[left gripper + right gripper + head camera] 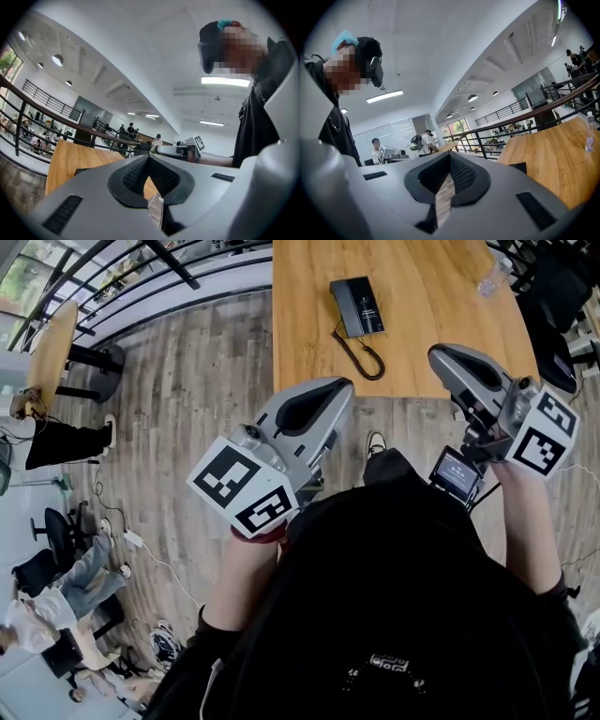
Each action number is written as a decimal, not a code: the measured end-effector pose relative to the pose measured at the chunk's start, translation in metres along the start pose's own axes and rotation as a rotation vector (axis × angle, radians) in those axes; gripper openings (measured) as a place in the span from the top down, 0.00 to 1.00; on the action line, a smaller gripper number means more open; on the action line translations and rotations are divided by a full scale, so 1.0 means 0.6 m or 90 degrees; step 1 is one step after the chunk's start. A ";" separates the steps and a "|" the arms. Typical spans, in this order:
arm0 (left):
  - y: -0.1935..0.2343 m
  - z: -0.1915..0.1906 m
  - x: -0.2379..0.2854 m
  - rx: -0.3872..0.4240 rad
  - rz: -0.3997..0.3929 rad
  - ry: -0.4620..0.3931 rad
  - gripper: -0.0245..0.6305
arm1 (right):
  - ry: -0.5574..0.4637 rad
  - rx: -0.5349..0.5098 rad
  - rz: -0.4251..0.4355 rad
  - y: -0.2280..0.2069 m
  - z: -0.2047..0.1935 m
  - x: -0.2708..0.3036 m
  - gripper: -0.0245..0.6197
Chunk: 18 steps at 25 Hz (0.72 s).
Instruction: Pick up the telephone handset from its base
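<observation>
The black telephone [356,306] lies on the wooden table [422,324], its handset resting on the base and its coiled cord [364,357] curling toward the table's near edge. My left gripper [339,387] is held short of the table, below and slightly left of the phone, shut and empty. My right gripper [439,354] hovers at the near edge, right of the phone, also shut with nothing in it. In the left gripper view the jaws [149,157] meet, with the phone [82,171] low beyond them. In the right gripper view the closed jaws [450,154] partly hide the phone [518,167].
A clear water bottle [492,277] stands at the table's far right, also seen as the bottle [589,133]. Dark chairs [553,296] crowd the right side. A metal railing [141,287] runs behind. A second wooden table [52,348] and seated people [56,596] are at the left.
</observation>
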<state>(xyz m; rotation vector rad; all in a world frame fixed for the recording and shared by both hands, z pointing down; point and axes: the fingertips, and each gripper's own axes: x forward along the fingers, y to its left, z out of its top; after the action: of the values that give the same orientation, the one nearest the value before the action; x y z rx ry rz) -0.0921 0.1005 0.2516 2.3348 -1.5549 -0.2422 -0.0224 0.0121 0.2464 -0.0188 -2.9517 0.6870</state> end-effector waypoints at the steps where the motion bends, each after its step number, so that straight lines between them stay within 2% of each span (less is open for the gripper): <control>1: 0.009 0.000 0.014 0.000 0.001 0.002 0.96 | -0.001 0.003 0.002 -0.016 0.005 0.003 0.94; 8: 0.060 0.040 0.093 -0.006 0.019 -0.008 0.96 | -0.007 0.008 0.024 -0.094 0.069 0.014 0.94; 18: 0.125 0.054 0.214 -0.018 0.051 0.007 0.96 | -0.003 0.023 0.051 -0.229 0.123 0.025 0.94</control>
<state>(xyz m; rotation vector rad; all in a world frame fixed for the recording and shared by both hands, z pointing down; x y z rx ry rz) -0.1167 -0.0495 0.2529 2.2440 -1.6248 -0.2301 -0.0434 -0.1431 0.2429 -0.1328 -2.9568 0.7516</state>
